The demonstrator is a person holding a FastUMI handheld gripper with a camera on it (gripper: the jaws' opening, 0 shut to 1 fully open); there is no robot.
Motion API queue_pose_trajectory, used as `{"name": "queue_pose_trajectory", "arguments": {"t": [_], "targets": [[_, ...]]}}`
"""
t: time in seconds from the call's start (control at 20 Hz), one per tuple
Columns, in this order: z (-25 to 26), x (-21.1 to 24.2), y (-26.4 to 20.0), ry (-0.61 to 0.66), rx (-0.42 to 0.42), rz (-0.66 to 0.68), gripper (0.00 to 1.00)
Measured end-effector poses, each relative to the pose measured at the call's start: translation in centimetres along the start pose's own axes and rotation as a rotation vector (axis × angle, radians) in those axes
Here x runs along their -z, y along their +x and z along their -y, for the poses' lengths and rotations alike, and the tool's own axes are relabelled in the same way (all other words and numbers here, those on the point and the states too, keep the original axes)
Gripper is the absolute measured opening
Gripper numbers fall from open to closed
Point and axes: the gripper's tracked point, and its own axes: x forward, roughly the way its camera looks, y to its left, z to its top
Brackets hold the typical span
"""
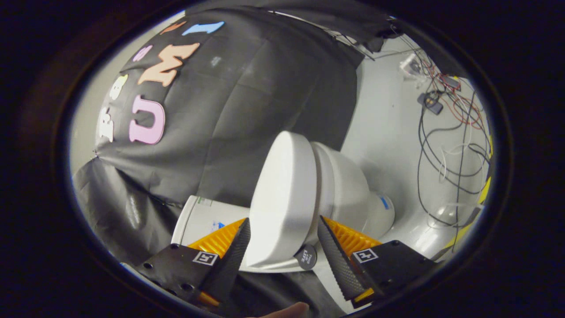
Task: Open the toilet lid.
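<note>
gripper [284, 223] — jaws wide open, one finger each side of the smooth white plastic toilet lid [284, 198] | lid down on round white bowl [342, 185]; frame centre

A pale grey floor [388, 132] carried a white toilet [340, 185], its lid [287, 194] closed over the bowl. Loose black, red and white cables [446, 145] trailed across the floor well apart from the toilet's base.

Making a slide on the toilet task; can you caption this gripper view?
Open gripper straddling the front edge of the closed white toilet lid, with the bowl beyond.
</note>
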Motion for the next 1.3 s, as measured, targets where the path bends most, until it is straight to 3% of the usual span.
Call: {"name": "queue_pose_trajectory", "arguments": {"t": [0.15,0.25,0.3,0.35,0.6,0.75,0.85,0.95,1.05,1.15,1.2,1.3], "targets": [[2.3,2.5,0.4,0.033,0.071,-0.077,0.95],[1.3,2.4,0.7,0.072,0.033,-0.061,0.95],[1.3,2.9,0.8,0.073,0.030,-0.067,0.83],[1.2,3.5,0.8,0.069,0.027,-0.085,0.82],[2.7,5.2,0.0,0.067,0.094,-0.134,0.82],[2.2,4.9,0.3,0.106,0.067,-0.112,0.81],[2.1,4.9,0.2,0.125,0.060,-0.113,0.65],[3.8,5.7,1.5,0.144,0.135,-0.134,0.48],[2.8,5.6,0.9,0.209,0.099,-0.130,0.32],[2.3,5.6,1.1,0.249,0.072,-0.133,0.31],[2.4,5.6,0.9,0.245,0.084,-0.126,0.13],[2.5,5.8,0.9,0.217,0.102,-0.126,0.13]]}}
